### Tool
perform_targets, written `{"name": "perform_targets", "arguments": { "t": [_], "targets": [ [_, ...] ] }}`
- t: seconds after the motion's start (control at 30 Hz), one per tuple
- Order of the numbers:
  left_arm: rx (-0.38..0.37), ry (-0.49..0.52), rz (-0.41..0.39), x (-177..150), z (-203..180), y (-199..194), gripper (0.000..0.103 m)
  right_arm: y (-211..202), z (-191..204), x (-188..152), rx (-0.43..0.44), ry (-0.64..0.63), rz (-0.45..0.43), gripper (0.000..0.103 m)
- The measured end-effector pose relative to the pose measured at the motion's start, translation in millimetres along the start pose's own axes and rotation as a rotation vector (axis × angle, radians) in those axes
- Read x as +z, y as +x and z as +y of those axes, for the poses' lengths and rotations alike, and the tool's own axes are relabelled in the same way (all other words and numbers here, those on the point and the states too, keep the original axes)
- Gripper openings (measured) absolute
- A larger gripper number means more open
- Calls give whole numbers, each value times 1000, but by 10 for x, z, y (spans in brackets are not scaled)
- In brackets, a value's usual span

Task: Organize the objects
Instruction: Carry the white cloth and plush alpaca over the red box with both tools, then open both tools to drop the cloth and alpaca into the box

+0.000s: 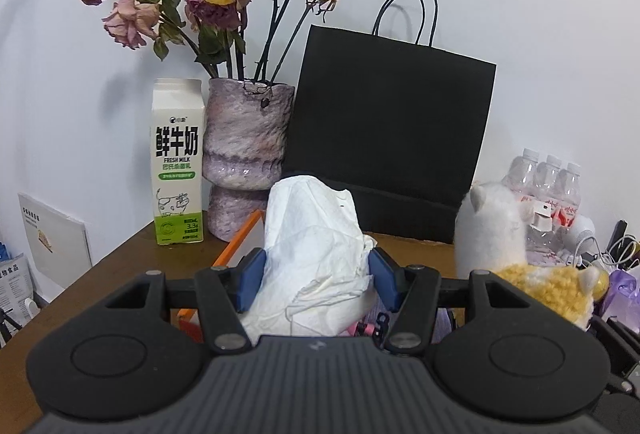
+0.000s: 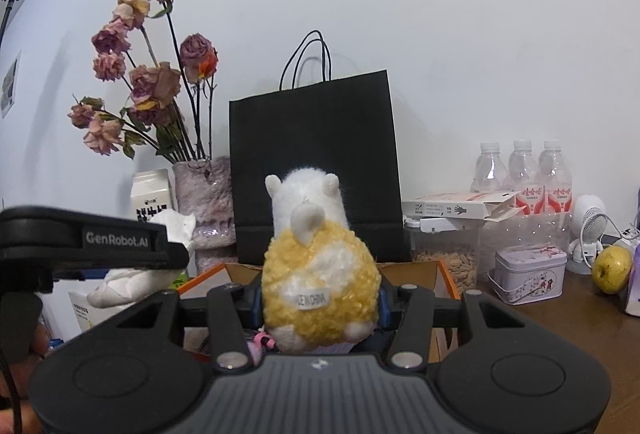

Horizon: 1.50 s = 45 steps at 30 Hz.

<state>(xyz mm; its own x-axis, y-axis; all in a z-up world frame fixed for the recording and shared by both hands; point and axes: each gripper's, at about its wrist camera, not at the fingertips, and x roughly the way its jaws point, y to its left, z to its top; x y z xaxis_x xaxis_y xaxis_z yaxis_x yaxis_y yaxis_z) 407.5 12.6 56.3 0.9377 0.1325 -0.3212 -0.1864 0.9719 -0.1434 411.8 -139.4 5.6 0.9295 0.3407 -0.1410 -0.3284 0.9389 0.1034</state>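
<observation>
My left gripper [image 1: 316, 280] is shut on a crumpled white tissue [image 1: 316, 254], held above the wooden table [image 1: 120, 266]. My right gripper [image 2: 320, 298] is shut on a yellow and white plush toy [image 2: 320, 274], held over an orange-edged cardboard box [image 2: 436, 272]. The plush toy also shows at the right of the left wrist view [image 1: 496, 234]. The left gripper with the tissue [image 2: 136, 274] shows at the left of the right wrist view.
A milk carton [image 1: 178, 162], a vase of dried roses [image 1: 246, 146] and a black paper bag [image 1: 388, 130] stand along the wall. Water bottles [image 2: 520, 170], a jar of seeds [image 2: 444, 258], a small tin [image 2: 530, 272], a mini fan [image 2: 588, 230] and a pear [image 2: 610, 268] crowd the right.
</observation>
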Motion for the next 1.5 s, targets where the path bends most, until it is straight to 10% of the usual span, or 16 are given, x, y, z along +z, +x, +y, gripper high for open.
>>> {"name": "perform_targets", "arguments": {
  "t": [0.97, 1.07, 1.13, 1.5],
  "targets": [
    [23, 4, 66, 75, -153, 697, 66, 704, -135, -21, -41, -12, 98, 49],
    [24, 21, 69, 72, -174, 741, 84, 728, -144, -27, -39, -8, 113, 61],
    [27, 19, 59, 69, -175, 746, 103, 722, -136, -26, -47, -10, 110, 103],
    [38, 5, 52, 57, -156, 707, 103, 668, -157, -28, -71, -4, 94, 103]
  ]
}}
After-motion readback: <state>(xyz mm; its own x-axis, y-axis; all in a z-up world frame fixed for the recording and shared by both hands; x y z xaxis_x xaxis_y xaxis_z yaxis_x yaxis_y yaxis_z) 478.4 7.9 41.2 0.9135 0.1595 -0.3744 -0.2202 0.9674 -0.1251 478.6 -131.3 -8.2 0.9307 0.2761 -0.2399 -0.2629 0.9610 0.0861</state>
